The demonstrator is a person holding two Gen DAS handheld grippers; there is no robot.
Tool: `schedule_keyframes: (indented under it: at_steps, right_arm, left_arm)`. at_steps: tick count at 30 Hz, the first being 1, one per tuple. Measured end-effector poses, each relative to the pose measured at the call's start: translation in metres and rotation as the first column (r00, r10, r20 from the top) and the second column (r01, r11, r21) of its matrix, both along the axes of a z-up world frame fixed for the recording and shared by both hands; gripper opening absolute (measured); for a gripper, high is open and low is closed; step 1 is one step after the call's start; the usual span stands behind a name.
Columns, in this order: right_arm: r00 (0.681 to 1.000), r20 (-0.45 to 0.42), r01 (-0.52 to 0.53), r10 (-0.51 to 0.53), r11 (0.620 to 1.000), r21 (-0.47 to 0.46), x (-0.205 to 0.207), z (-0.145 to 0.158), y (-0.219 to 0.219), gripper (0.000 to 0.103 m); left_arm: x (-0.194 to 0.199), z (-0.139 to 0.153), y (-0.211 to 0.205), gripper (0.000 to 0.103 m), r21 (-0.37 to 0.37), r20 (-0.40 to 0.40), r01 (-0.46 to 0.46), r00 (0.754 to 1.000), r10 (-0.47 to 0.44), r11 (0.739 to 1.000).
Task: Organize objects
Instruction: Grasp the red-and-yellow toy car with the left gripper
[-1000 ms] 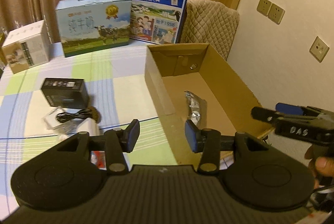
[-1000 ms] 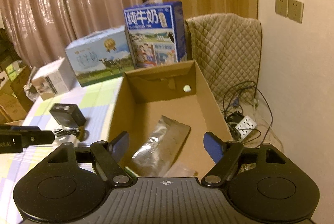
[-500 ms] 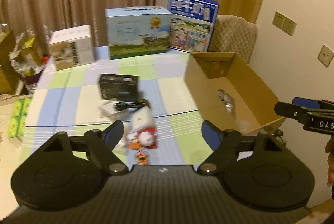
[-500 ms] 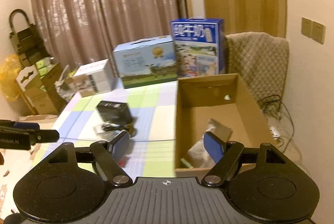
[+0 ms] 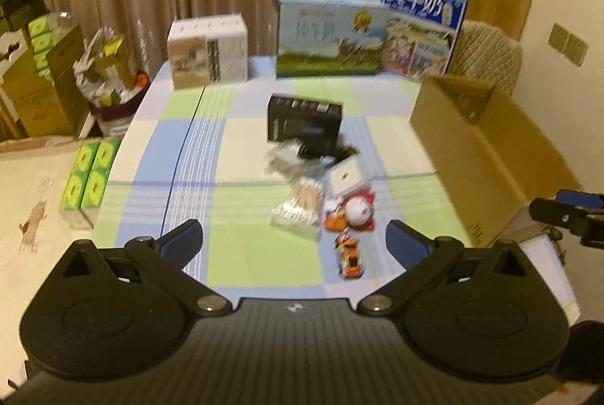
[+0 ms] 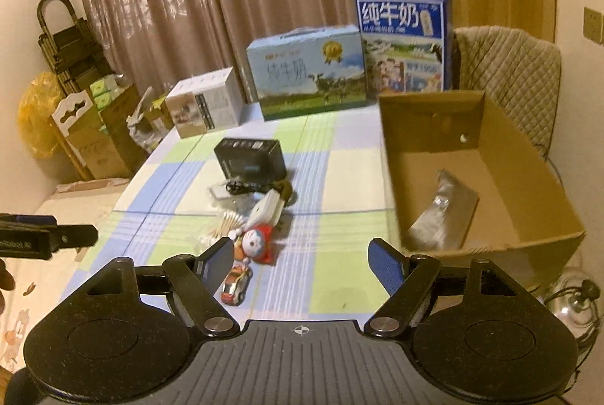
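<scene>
Brown curtains [image 6: 211, 0] hang behind the table [image 6: 339, 291], which wears a checked cloth of green, blue and cream; along its far edge stand three cartons — a white one [image 6: 205, 102], a pale blue milk case [image 6: 307, 72] with a cow on it, and a taller dark blue milk box [image 6: 406, 44]; a quilted chair back [image 6: 509, 72] rises at the right, wall sockets [image 5: 566, 44] beyond it; left of the table sit cardboard boxes [image 6: 98, 136], green packs [image 5: 88, 174] and a yellow bag [image 6: 36, 114].
</scene>
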State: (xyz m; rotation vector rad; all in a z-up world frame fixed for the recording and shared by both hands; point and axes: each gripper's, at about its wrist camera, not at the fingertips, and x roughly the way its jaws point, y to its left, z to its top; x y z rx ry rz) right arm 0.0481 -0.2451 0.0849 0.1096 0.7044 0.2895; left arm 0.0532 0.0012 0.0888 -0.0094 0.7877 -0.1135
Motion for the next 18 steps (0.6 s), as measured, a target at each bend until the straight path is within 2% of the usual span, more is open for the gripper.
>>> schedule_keyframes:
  at_steps: [13,15,17,18]
  right_arm:
    - [0.995,-0.079,-0.071,0.068,0.997,-0.036,0.047,-0.075,0.031,0.075]
    - [0.993,-0.082,-0.089,0.085,0.995,-0.052,0.059,-0.084,0.035,0.073]
    - [0.991,-0.086,-0.104,0.098,0.993,-0.063,0.068,-0.093,0.037,0.064]
    - [0.991,-0.089,-0.107,0.101,0.992,-0.068,0.074,-0.098,0.037,0.062]
  left_arm:
    - [0.042,-0.090,-0.008,0.101,-0.024,-0.123,0.019,0.992,-0.022,1.000]
    - [0.051,-0.100,-0.012,0.096,-0.023,-0.135,0.032,0.990,-0.034,0.999]
    - [0.059,-0.110,-0.016,0.091,-0.024,-0.151,0.049,0.987,-0.052,0.998]
    - [0.064,-0.116,-0.018,0.088,-0.026,-0.157,0.060,0.986,-0.064,0.998]
